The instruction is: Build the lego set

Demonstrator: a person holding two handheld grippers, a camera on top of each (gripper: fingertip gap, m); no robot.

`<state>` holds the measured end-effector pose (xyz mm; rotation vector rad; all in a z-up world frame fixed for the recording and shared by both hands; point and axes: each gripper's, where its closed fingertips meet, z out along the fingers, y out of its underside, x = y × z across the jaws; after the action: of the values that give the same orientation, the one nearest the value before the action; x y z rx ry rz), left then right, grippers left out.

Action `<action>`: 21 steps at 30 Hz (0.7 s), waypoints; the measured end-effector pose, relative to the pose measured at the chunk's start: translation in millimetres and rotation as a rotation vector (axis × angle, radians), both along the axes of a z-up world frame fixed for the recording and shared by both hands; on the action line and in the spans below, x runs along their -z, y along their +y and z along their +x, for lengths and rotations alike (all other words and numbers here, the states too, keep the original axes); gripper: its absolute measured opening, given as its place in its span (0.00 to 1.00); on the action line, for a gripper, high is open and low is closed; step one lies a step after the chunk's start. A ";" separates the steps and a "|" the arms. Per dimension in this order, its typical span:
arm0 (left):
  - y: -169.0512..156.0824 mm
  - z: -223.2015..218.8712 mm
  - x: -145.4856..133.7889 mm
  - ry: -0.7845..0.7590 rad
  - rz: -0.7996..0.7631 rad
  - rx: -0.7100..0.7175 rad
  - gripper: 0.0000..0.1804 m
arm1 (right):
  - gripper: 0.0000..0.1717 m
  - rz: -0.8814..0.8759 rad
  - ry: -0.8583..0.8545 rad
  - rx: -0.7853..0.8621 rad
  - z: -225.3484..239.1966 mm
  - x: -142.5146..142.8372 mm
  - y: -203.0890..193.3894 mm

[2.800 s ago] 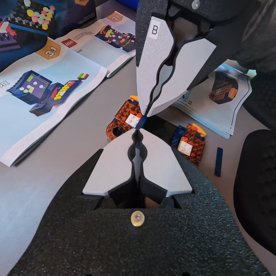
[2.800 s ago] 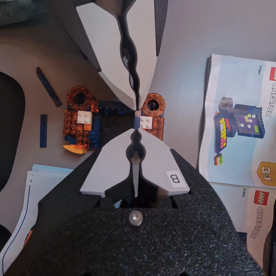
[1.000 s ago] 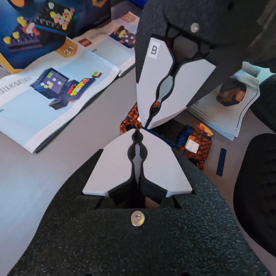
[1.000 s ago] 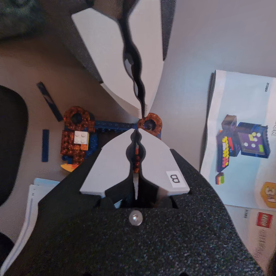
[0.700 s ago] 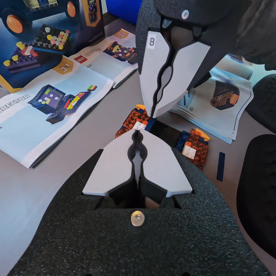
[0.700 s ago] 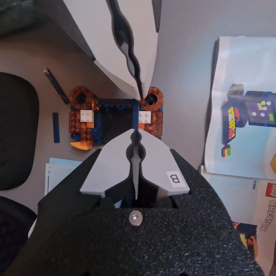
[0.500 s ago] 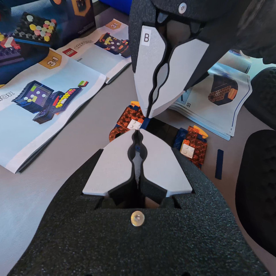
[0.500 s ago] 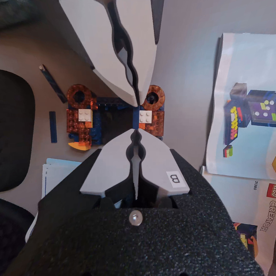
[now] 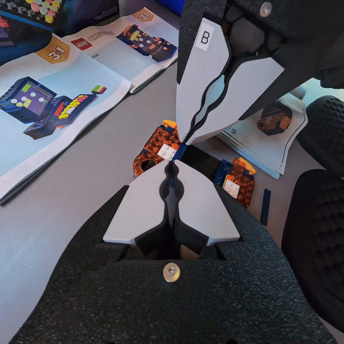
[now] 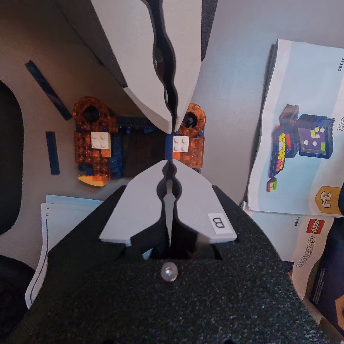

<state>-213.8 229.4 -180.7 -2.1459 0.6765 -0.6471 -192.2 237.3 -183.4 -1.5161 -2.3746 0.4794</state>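
A brick model lies flat on the grey table, with orange transparent side parts (image 9: 160,137) (image 10: 191,152) and a black middle (image 9: 201,162). A dark blue tile strip (image 9: 178,151) lies on it beside a white brick (image 9: 167,151); the strip also shows in the right wrist view (image 10: 168,147). My left gripper (image 9: 170,162) is shut, with its tip at the strip's near end. My right gripper (image 10: 169,162) is shut, with its tip at the opposite end. Each shows in the other's view, the right one (image 9: 184,141) and the left one (image 10: 173,131), tip to tip across the strip. Neither holds anything.
Two loose dark blue strips (image 10: 52,152) (image 10: 47,89) lie beside the model. Closed instruction booklets (image 9: 55,104) (image 9: 130,42) lie to the left, an open one (image 9: 270,139) behind the model. A dark toy box (image 9: 28,22) stands at the back left. A black padded object (image 9: 316,232) is at the right. Both grippers' tips are close together, under 4 cm apart.
Both grippers shifted slightly over the model and came back to the ends of the blue strip. Both stayed shut throughout. The model has not moved.
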 end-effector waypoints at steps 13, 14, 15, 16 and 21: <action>2.6 1.8 -46.1 -0.063 0.200 -0.003 0.02 | 0.02 -0.218 0.298 0.060 4.2 -41.4 -11.8; 0.3 -2.4 -61.8 -0.093 0.248 -0.014 0.02 | 0.09 -0.260 0.321 0.045 13.0 -48.9 -22.4; -1.1 -9.2 -74.4 -0.096 0.300 -0.036 0.03 | 0.13 -0.294 0.309 0.018 23.7 -49.6 -36.7; -0.8 -18.1 -84.2 -0.079 0.359 -0.072 0.03 | 0.13 -0.322 0.287 -0.021 33.9 -45.9 -54.5; 2.6 -38.9 -102.3 -0.113 0.457 -0.170 0.02 | 0.11 -0.263 0.176 -0.161 59.9 1.1 -117.4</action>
<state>-252.7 232.0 -78.4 -1.7070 0.5151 -0.4647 -132.3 119.9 -184.6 -1.3234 -2.3765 0.9542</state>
